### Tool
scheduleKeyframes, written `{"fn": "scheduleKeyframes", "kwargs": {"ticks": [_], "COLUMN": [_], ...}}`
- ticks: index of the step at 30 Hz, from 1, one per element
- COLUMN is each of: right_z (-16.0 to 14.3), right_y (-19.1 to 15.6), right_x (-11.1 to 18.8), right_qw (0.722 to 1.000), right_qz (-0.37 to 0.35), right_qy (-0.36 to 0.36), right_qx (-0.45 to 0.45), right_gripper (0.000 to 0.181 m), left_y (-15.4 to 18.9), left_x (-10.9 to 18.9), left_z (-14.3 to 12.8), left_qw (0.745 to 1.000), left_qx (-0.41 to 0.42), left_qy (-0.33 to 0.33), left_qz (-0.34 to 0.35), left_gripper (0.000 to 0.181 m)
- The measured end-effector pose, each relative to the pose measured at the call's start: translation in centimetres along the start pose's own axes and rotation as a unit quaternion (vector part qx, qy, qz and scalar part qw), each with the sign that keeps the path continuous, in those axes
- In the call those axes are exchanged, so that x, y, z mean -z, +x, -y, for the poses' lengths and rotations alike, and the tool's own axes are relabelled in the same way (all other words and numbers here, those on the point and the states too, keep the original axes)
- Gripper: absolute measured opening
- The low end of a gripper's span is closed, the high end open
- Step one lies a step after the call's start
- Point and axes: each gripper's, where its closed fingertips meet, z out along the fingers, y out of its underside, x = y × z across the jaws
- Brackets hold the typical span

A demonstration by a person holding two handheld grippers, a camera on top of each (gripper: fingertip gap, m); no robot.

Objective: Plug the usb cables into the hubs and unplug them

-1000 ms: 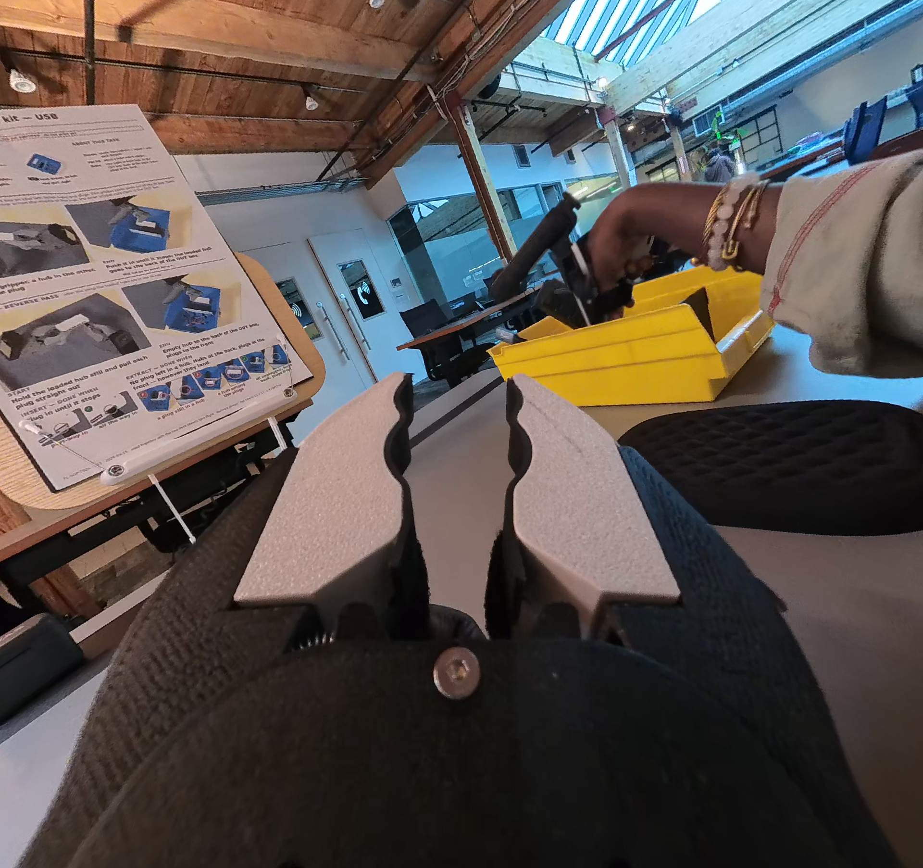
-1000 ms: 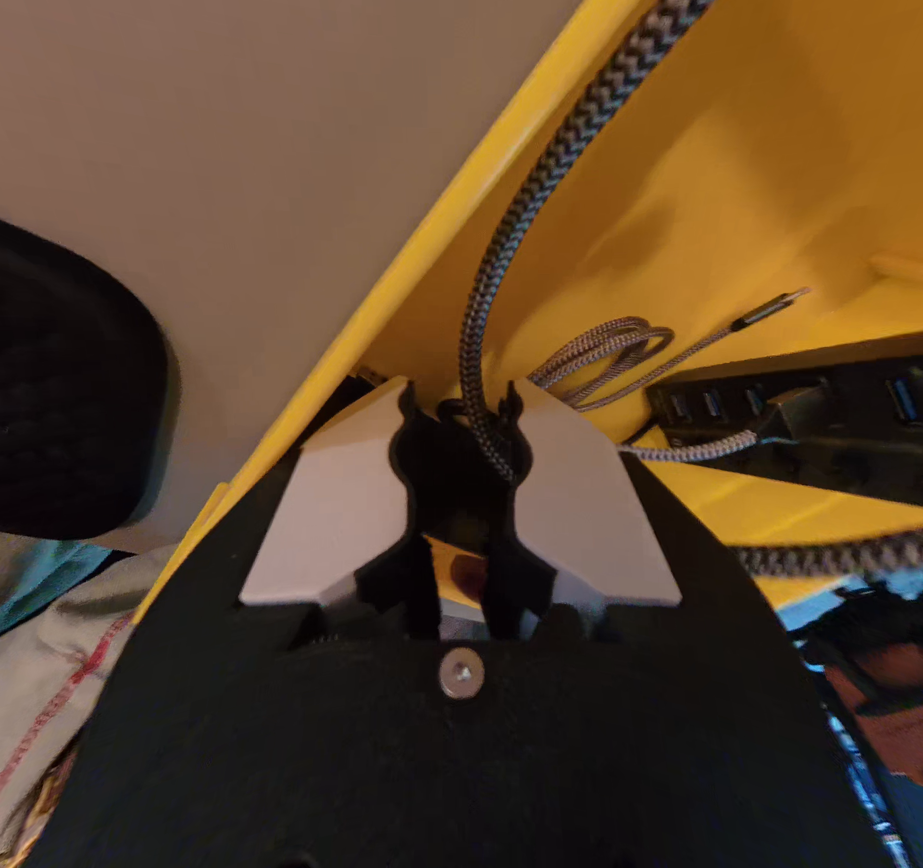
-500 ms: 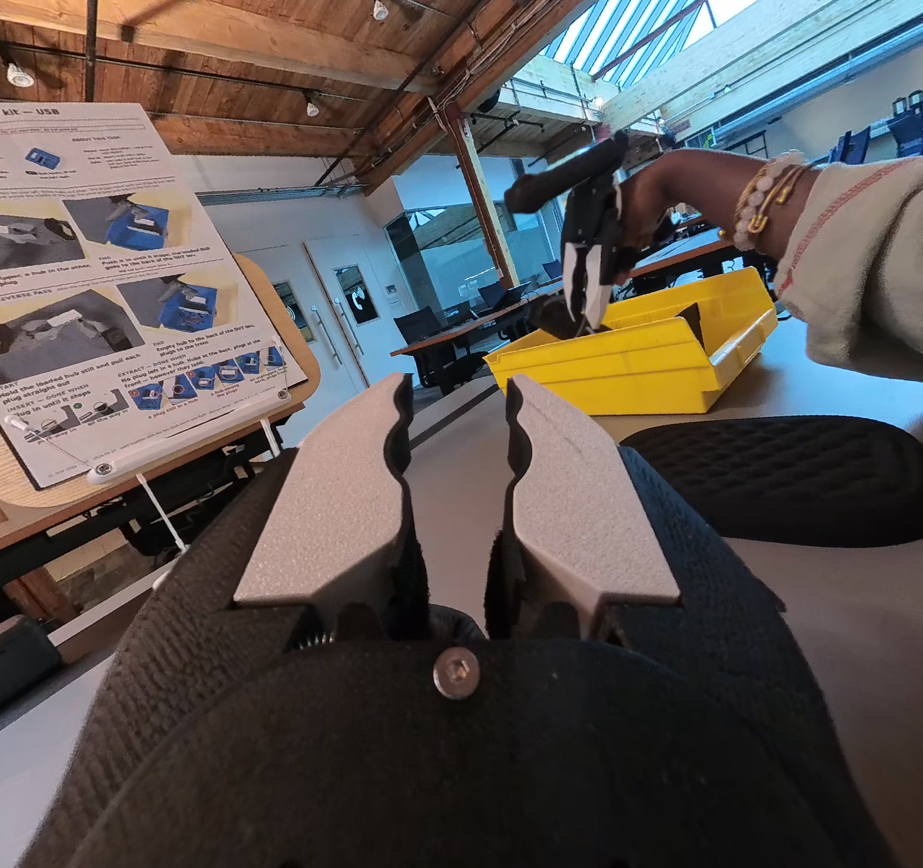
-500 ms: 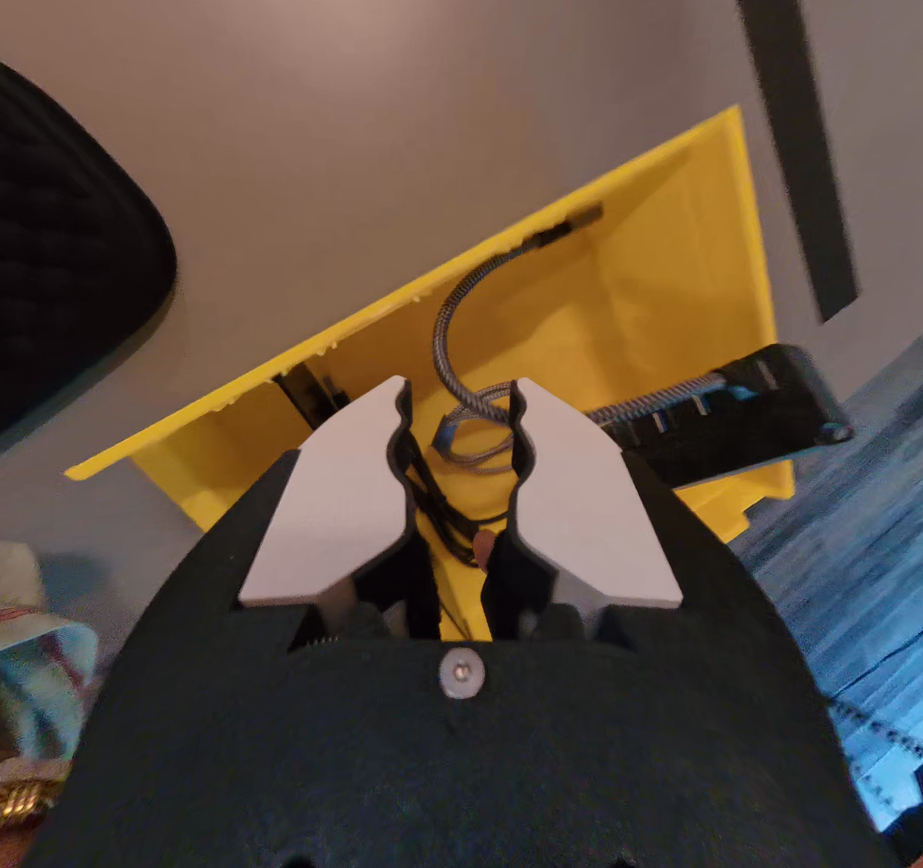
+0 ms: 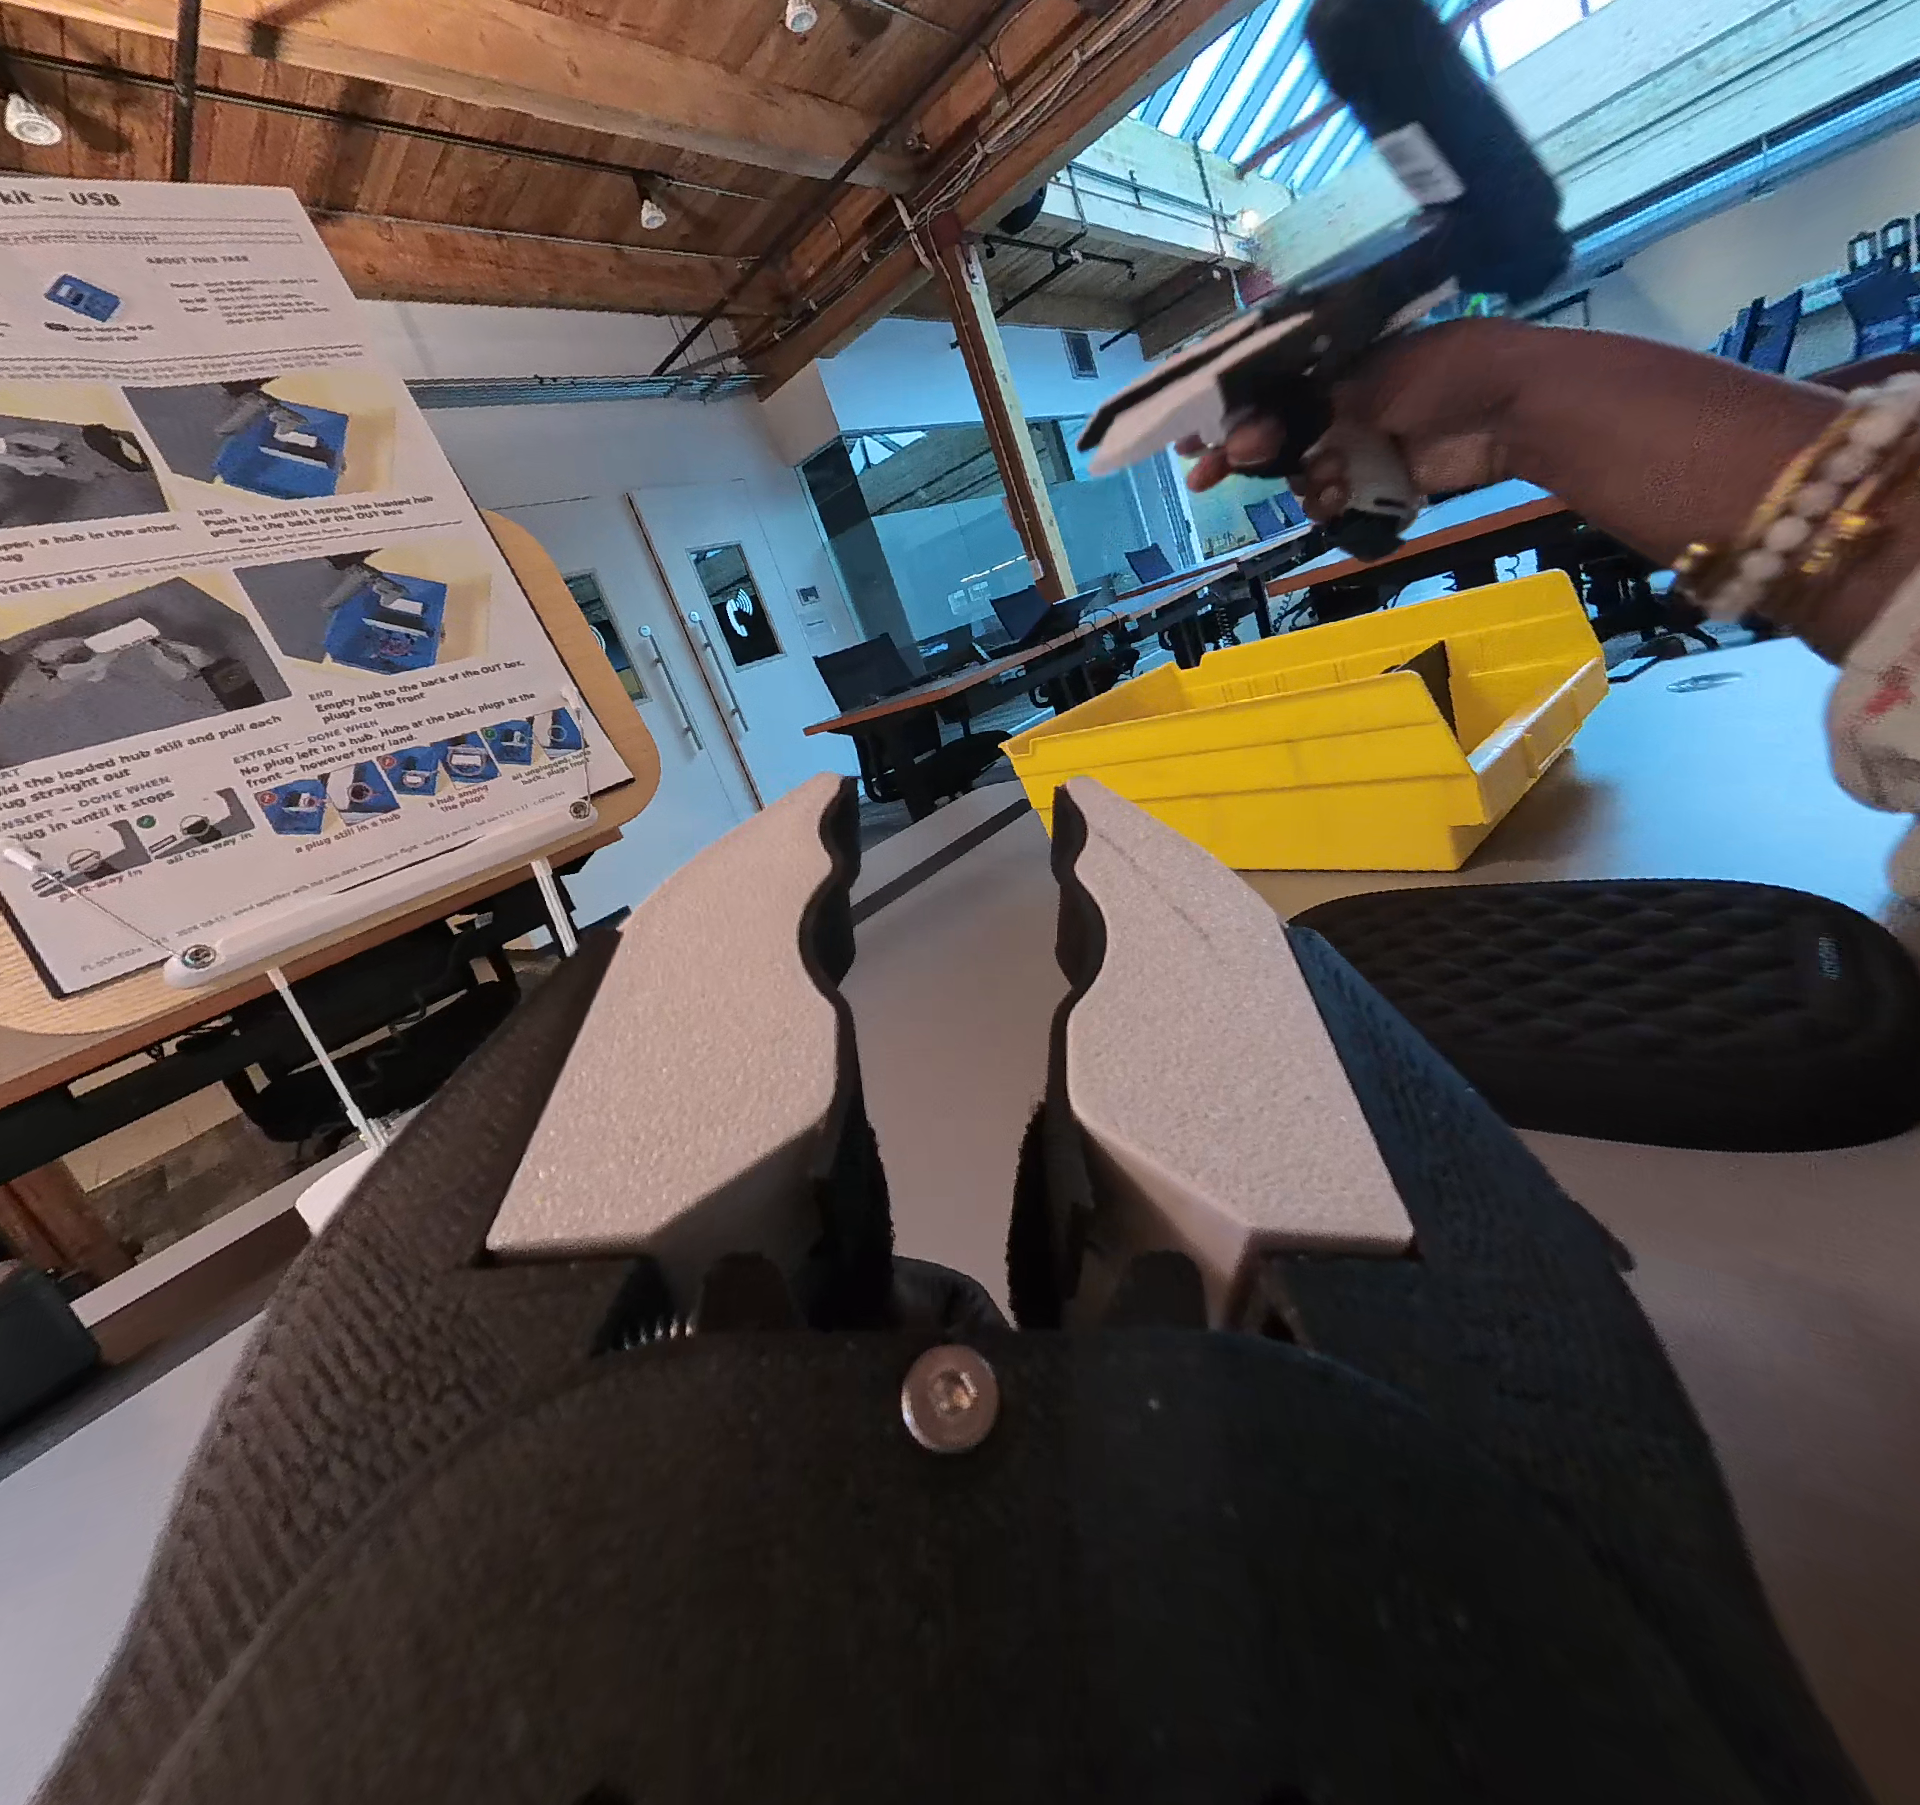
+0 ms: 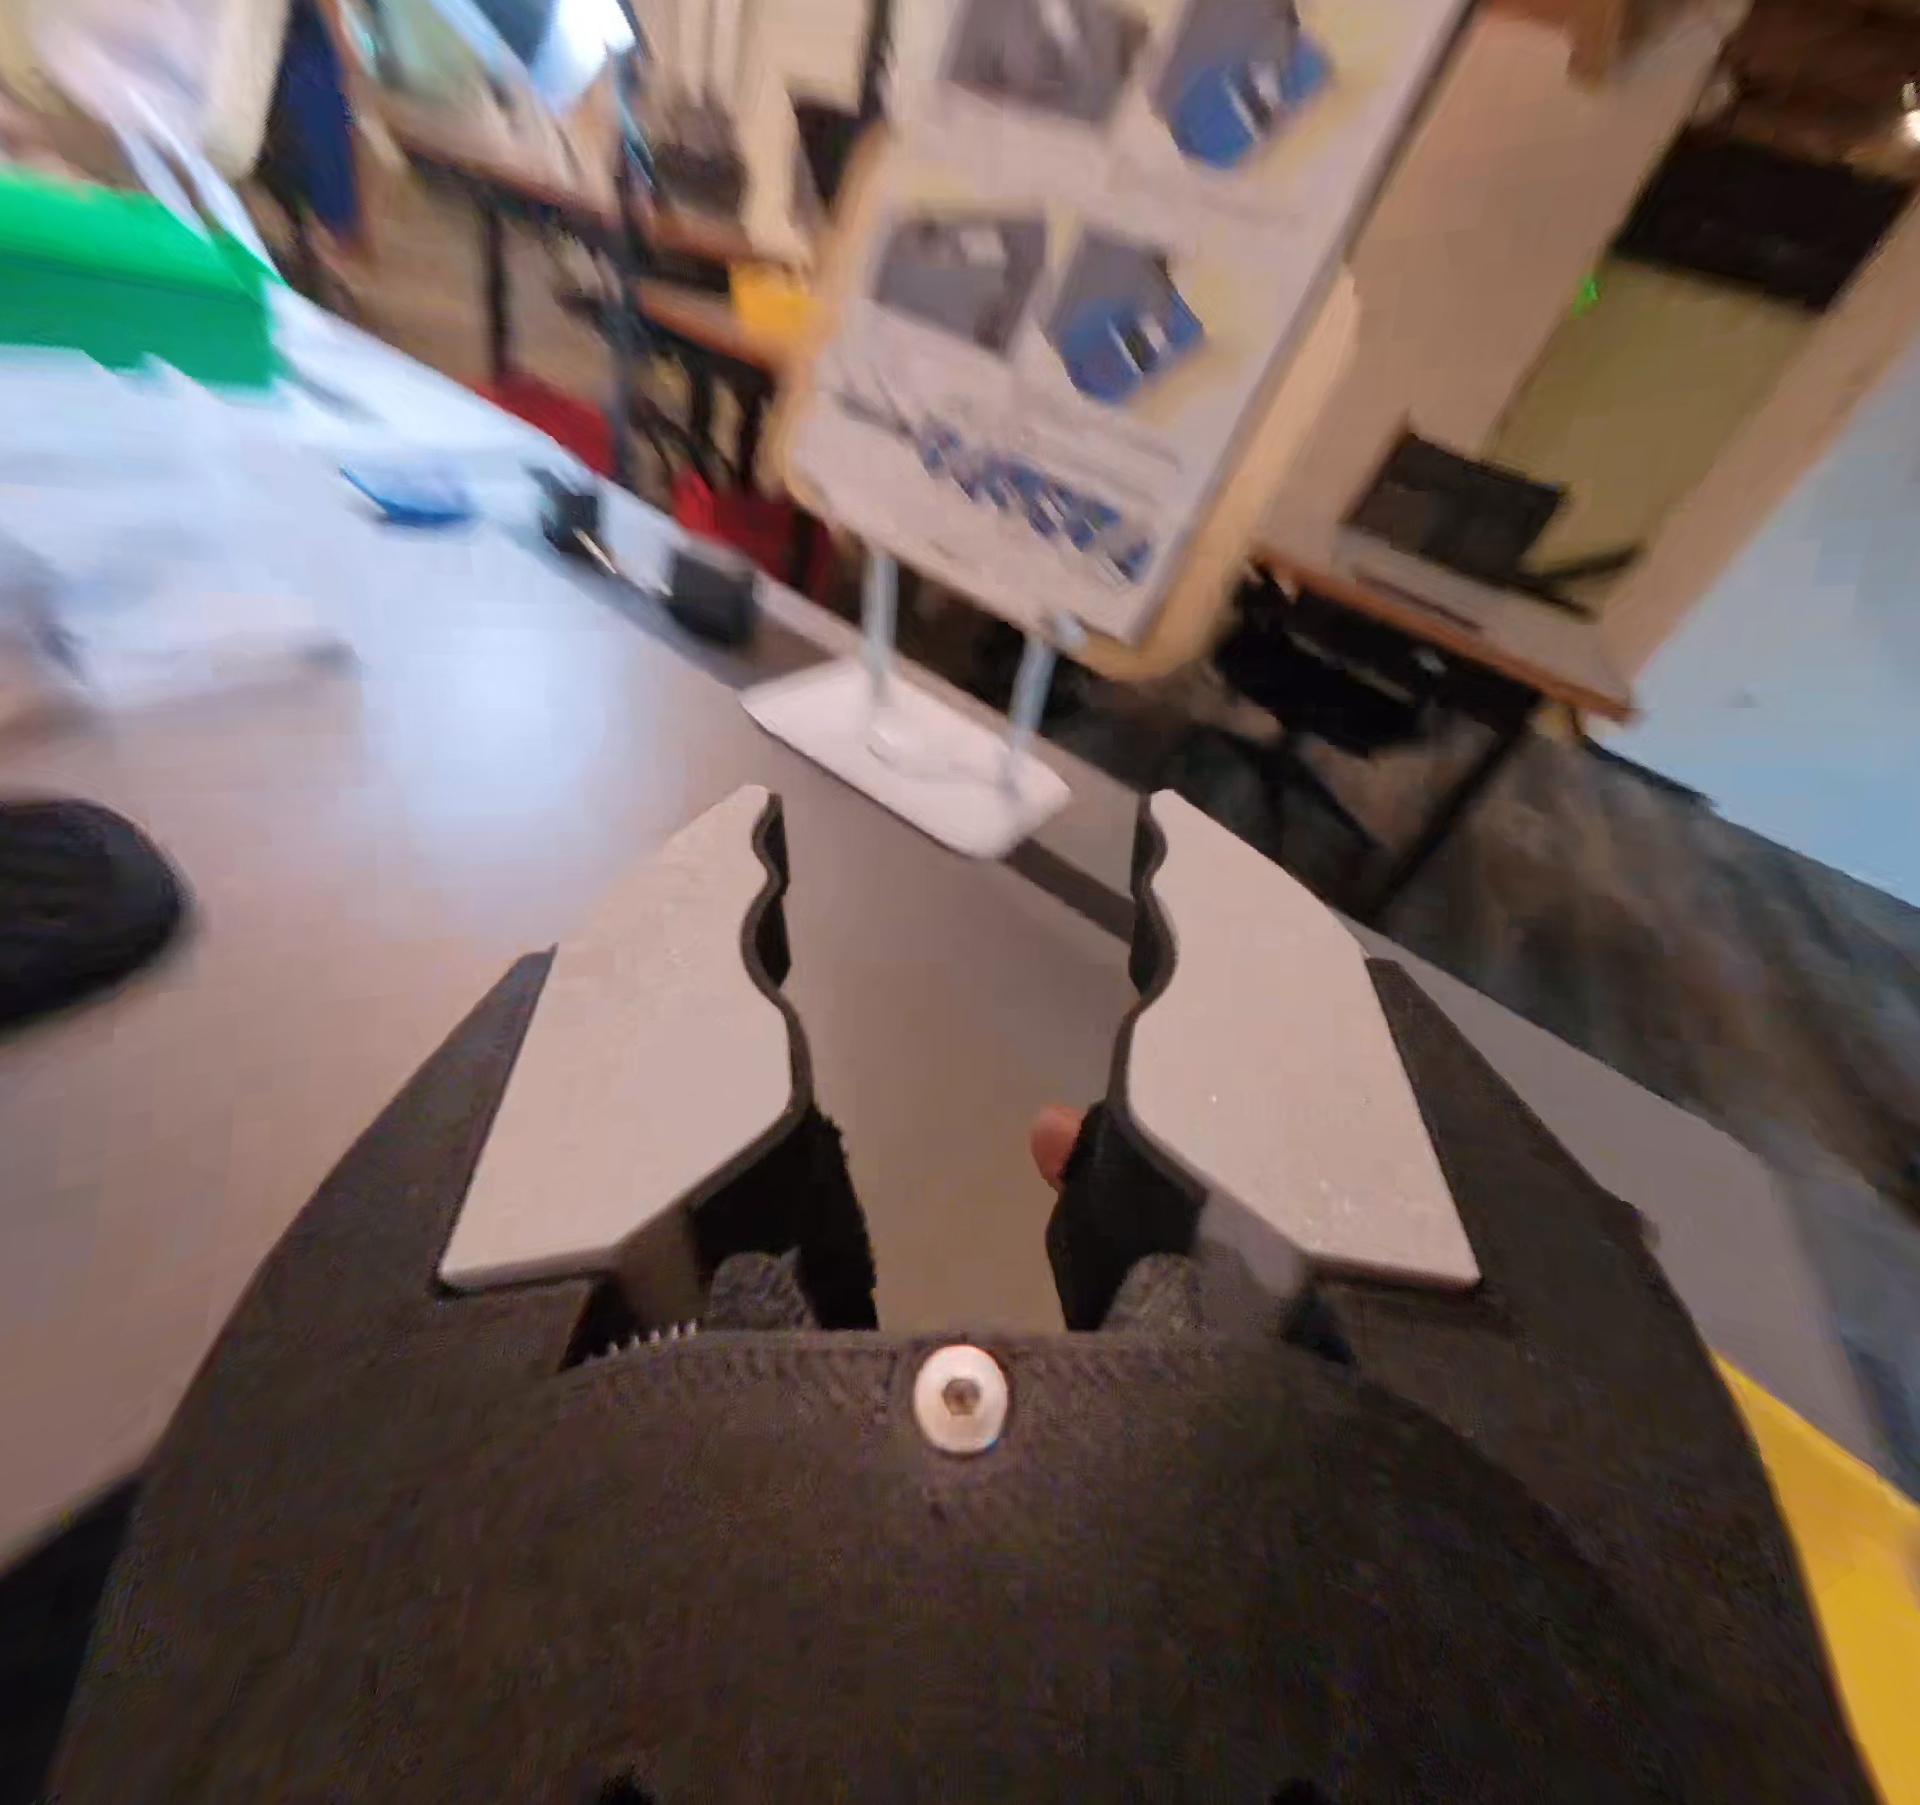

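Observation:
My left gripper rests low over the grey table, its jaws a little apart with nothing between them. My right gripper is wide open and empty. In the left wrist view the right gripper is held in a hand, up in the air above the yellow bin. The right wrist view is blurred and looks across the table toward the instruction board. No USB cable or hub shows in either view; the bin's inside is hidden behind its wall.
A black quilted mat lies right of my left gripper and also shows in the right wrist view. The instruction board stands at the left on a white base. A green box sits far off. A yellow bin corner shows. My right fingertips sit around 25 cm from my left ones.
My right gripper, down in the yellow bin around a braided cable, has risen out, opened wide and swung to face the board. My left gripper has stayed put.

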Motion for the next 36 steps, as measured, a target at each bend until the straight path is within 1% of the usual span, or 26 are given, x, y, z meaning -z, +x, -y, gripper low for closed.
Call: {"fn": "scheduleKeyframes", "kwargs": {"ticks": [2,4,6,8,10,11,12,14,16,18,19,21,22,23,24,25,26,28,30,31,32,34,36], "right_z": [1.6,1.1,-0.5,-3.2,-6.3,-7.5,-7.9,-6.9,-6.2,-6.3,-6.3,-6.1,-6.2,-6.2,-6.3,-6.4,-6.5,-6.4,-6.4,-6.4,-6.3,-6.3,-6.3], "right_y": [-4.3,-8.0,-11.1,-14.0,-16.1,-16.8,-17.1,-16.7,-16.3,-16.0,-15.7,-15.5,-15.5,-15.5,-15.5,-15.5,-15.5,-15.5,-15.4,-15.3,-15.2,-15.0,-14.8], "right_x": [0.4,0.3,-0.4,-1.6,-2.8,-3.1,-3.3,-3.1,-2.8,-2.7,-2.6,-2.5,-2.5,-2.5,-2.6,-2.6,-2.7,-2.6,-2.5,-2.4,-2.3,-2.2,-2.1], "right_qw": [0.996,0.991,0.988,0.987,0.987,0.987,0.986,0.986,0.981,0.976,0.975,0.975,0.975,0.976,0.976,0.977,0.977,0.976,0.975,0.974,0.974,0.973,0.972], "right_qz": [0.042,0.074,0.091,0.113,0.131,0.136,0.136,0.127,0.126,0.128,0.124,0.119,0.119,0.118,0.117,0.116,0.116,0.116,0.117,0.116,0.116,0.116,0.114], "right_qy": [0.073,0.097,0.104,0.098,0.067,0.055,0.054,0.079,0.112,0.121,0.125,0.131,0.13,0.128,0.126,0.122,0.12,0.123,0.127,0.129,0.131,0.134,0.135], "right_qx": [-0.037,-0.056,-0.06,-0.057,-0.064,-0.07,-0.075,-0.074,-0.097,-0.127,-0.133,-0.135,-0.135,-0.134,-0.133,-0.134,-0.135,-0.135,-0.139,-0.142,-0.145,-0.149,-0.154], "right_gripper": [0.072,0.078,0.079,0.079,0.082,0.082,0.078,0.077,0.073,0.072,0.071,0.07,0.07,0.07,0.069,0.069,0.069,0.068,0.067,0.066,0.066,0.064,0.064], "left_y": [0.1,0.2,0.3,0.3,0.0,-0.3,-0.9,-3.1,-6.8,-12.0,-15.1,-21.5,-24.3,-26.4,-28.0,-29.3,-30.2,-30.3,-31.0,-30.9,-30.7,-30.8,-30.8], "left_x": [0.0,-0.1,0.0,0.2,0.5,0.8,1.3,2.8,5.0,8.0,9.7,13.4,15.1,16.7,18.5,20.5,22.0,23.4,26.1,26.9,27.1,27.4,27.2], "left_z": [-0.1,-0.3,-0.2,0.3,1.5,2.5,3.5,5.2,6.0,5.6,5.1,3.4,1.9,-0.1,-2.4,-4.8,-7.0,-10.7,-13.8,-15.0,-15.9,-17.3,-18.1], "left_qw": [1.0,1.0,1.0,1.0,0.999,0.999,0.999,0.997,0.994,0.981,0.968,0.93,0.907,0.88,0.842,0.797,0.758,0.701,0.624,0.595,0.578,0.556,0.549], "left_qx": [0.001,0.002,0.005,0.02,0.029,0.032,0.039,0.059,0.065,0.063,0.059,0.063,0.081,0.114,0.15,0.179,0.203,0.265,0.269,0.281,0.301,0.319,0.335], "left_qy": [-0.003,-0.008,-0.01,-0.006,-0.004,-0.005,-0.009,-0.038,-0.089,-0.17,-0.215,-0.308,-0.355,-0.407,-0.467,-0.53,-0.578,-0.634,-0.706,-0.726,-0.733,-0.741,-0.738], "left_qz": [-0.002,-0.004,-0.006,-0.011,-0.019,-0.023,-0.027,-0.021,0.013,0.074,0.113,0.188,0.211,0.219,0.222,0.226,0.225,0.192,0.2,0.198,0.193,0.198,0.202], "left_gripper": [0.035,0.035,0.035,0.035,0.036,0.036,0.036,0.036,0.038,0.041,0.045,0.052,0.055,0.057,0.058,0.059,0.06,0.063,0.065,0.066,0.068,0.068,0.067]}}
